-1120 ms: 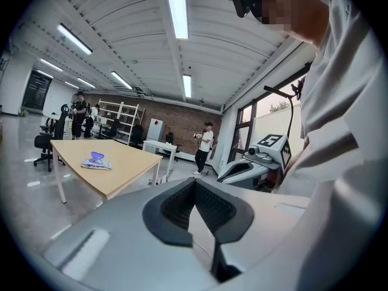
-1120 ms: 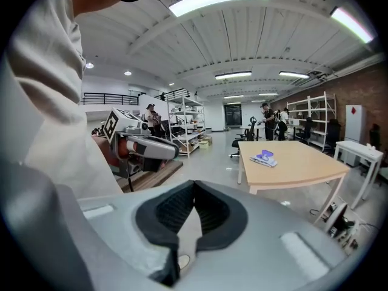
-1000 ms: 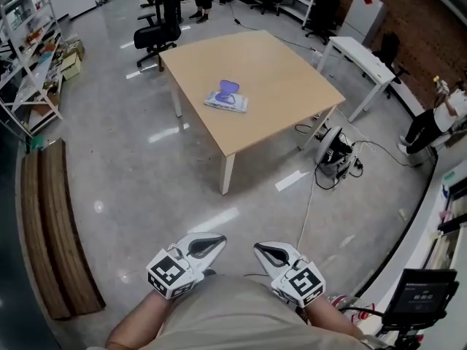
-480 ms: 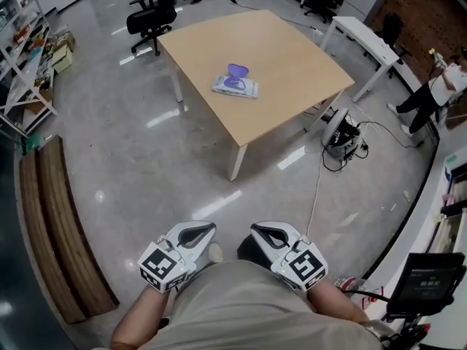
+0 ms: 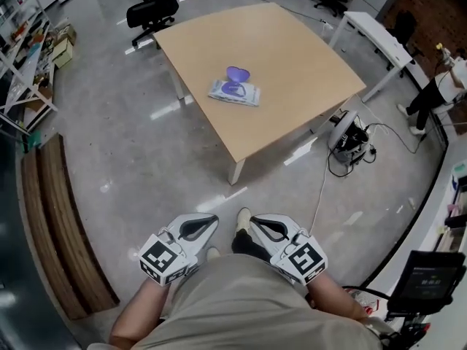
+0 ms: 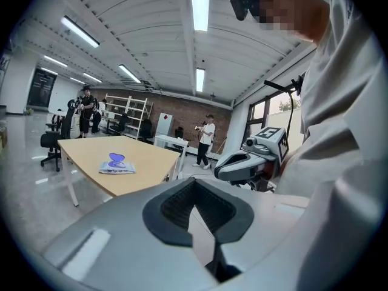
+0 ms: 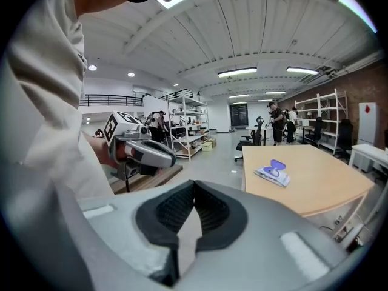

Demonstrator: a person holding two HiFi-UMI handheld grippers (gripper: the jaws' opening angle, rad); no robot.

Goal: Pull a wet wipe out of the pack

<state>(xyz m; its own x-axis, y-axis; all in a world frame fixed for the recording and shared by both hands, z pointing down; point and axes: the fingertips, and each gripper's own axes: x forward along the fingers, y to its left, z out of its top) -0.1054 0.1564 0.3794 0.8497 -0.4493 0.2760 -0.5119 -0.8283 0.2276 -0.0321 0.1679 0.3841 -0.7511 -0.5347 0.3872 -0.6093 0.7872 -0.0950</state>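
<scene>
Presently the flat white wet-wipe pack with purple lid [image 5: 234,92] lies on the pale wooden table [image 5: 299,64]. The grey left gripper [image 5: 207,223] and grey right gripper [image 5: 259,223], jaws closed and empty, are well apart from that table.

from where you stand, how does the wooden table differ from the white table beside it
Colour: the wooden table has a tan top, while the white table has a white one.
Shape: the wooden table is broad and nearly square. The white table is long and narrow.
Load: the wet wipe pack, its purple lid up, lies on the wooden table, not on the white table.
Both stand on white legs.
</scene>
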